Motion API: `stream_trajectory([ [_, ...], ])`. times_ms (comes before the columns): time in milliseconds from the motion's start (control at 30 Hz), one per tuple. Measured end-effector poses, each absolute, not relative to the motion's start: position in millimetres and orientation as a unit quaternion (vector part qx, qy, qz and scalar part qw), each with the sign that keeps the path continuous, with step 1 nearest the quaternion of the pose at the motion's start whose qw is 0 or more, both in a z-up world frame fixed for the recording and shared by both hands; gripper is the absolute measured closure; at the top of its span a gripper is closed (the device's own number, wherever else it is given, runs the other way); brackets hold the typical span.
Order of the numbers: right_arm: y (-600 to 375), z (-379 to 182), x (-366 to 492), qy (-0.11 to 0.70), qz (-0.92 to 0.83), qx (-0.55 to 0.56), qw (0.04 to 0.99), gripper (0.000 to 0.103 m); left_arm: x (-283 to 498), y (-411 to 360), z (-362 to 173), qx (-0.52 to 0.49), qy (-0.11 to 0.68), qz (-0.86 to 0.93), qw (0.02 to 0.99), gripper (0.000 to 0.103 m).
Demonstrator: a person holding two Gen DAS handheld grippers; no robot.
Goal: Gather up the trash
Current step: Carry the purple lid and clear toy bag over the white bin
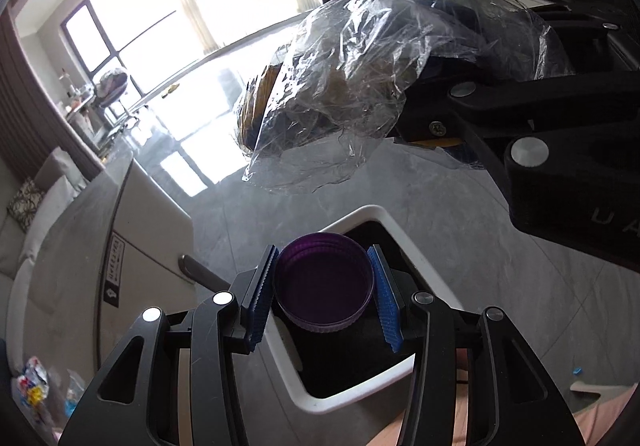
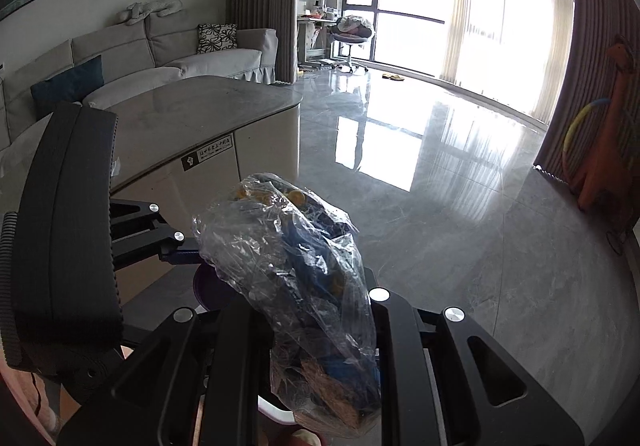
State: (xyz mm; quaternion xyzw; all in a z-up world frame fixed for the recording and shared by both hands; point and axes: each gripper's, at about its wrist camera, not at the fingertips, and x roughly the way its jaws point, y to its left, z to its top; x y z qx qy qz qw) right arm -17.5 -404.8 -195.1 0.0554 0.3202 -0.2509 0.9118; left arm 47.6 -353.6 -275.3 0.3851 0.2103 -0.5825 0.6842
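Observation:
My left gripper [image 1: 325,288] is shut on a purple plastic cap [image 1: 324,282], open side toward the camera, held right above a white bin [image 1: 420,246] with a black inside. My right gripper [image 2: 316,326] is shut on a crumpled clear plastic wrapper [image 2: 288,258] that covers its fingers. The same wrapper [image 1: 360,77] hangs in the left wrist view at upper right, above and beyond the bin. The purple cap [image 2: 210,288] shows a little to the left under the wrapper.
A grey-topped table [image 2: 192,105] with a white side stands to the left, a grey sofa [image 2: 160,53] behind it. Glossy grey floor [image 2: 440,185] spreads ahead. Crumpled wrappers [image 1: 32,394] lie at lower left. An orange toy [image 2: 612,125] stands at right.

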Motion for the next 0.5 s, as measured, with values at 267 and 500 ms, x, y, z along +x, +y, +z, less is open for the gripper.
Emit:
stream_trajectory([
  [267,-423.0,-223.7,-18.7,0.335,-0.255,0.082,0.904,0.086,56.2,-371.7,-299.0,0.402,0.235,-0.577,0.671,0.058],
  [500,-431.0,-263.4,-18.2,0.369,-0.245,0.115,0.889,0.086,71.7,-385.8,-325.4,0.438,0.257,-0.566,0.65,0.058],
])
